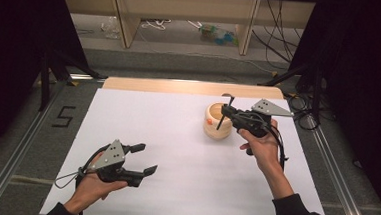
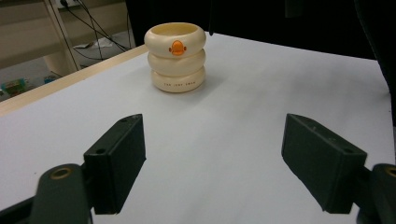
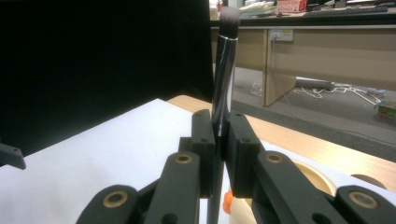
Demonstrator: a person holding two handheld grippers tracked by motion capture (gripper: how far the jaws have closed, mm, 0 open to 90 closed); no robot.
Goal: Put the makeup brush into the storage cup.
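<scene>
A cream holder made of three stacked rings, with an orange mark, stands on the white table at the back right. My right gripper hovers just over its rim, shut on a black makeup brush that points bristles up. In the right gripper view the brush stands upright between the pads of that gripper, and the holder's rim lies below. My left gripper rests near the front left, open and holding nothing. In the left gripper view its jaws stand wide apart, facing the holder.
A wooden strip borders the table's far edge. Beyond it are wooden shelf legs and loose cables on the floor. Black curtains and stand legs flank both sides. A metal rail runs along the left.
</scene>
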